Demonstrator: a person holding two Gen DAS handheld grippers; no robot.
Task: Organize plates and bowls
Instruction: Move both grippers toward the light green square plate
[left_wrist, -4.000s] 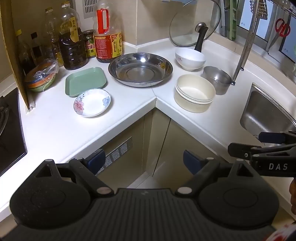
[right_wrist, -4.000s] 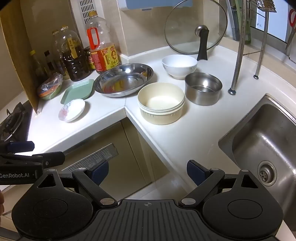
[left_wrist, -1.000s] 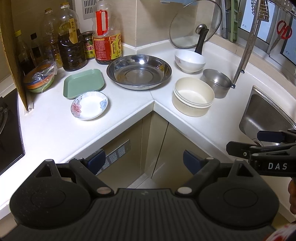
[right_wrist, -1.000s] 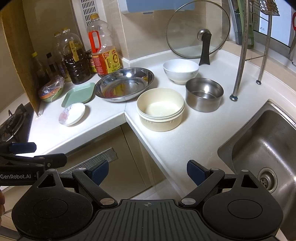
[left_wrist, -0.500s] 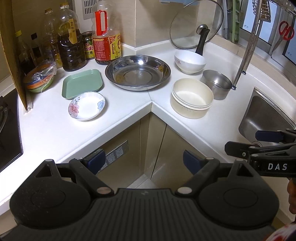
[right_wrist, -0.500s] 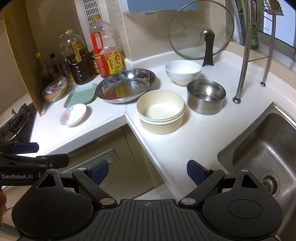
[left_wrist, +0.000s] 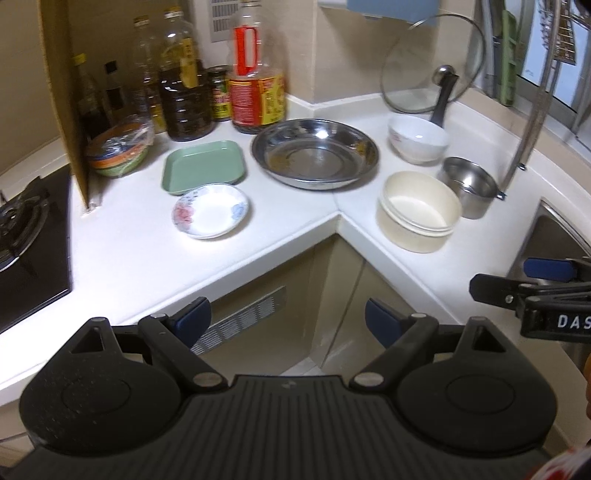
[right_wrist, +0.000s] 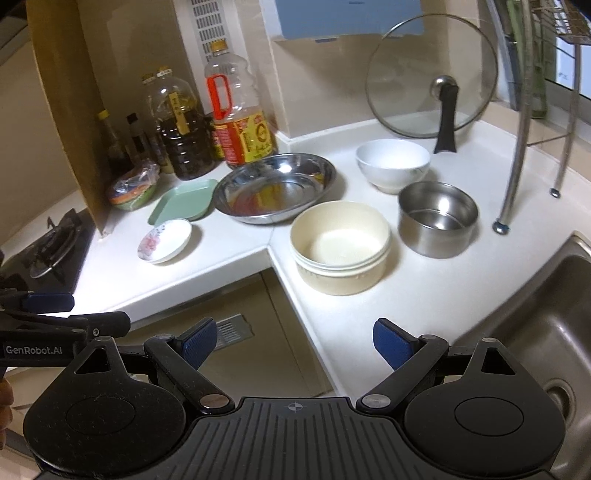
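On the white corner counter stand a small flowered plate (left_wrist: 209, 211) (right_wrist: 165, 240), a green square plate (left_wrist: 204, 167) (right_wrist: 183, 201), a wide steel basin (left_wrist: 315, 153) (right_wrist: 275, 187), stacked cream bowls (left_wrist: 419, 211) (right_wrist: 340, 246), a white bowl (left_wrist: 418, 138) (right_wrist: 393, 164) and a steel pot (left_wrist: 469, 186) (right_wrist: 438, 218). My left gripper (left_wrist: 288, 319) is open and empty, held off the counter's front edge. My right gripper (right_wrist: 294, 343) is open and empty, near the counter's front edge before the cream bowls. Each gripper shows at the other view's edge.
Oil and sauce bottles (left_wrist: 186, 99) stand at the back left beside a wrapped bowl (left_wrist: 120, 149). A glass lid (right_wrist: 432, 75) leans on the back wall. A gas stove (left_wrist: 22, 229) is at left, a steel sink (right_wrist: 546, 332) at right, a rack leg (right_wrist: 511, 173) behind the pot.
Both grippers have moved in closer to the counter and a little upward, so the dishes look larger. Both stay open. Nothing on the counter has moved.
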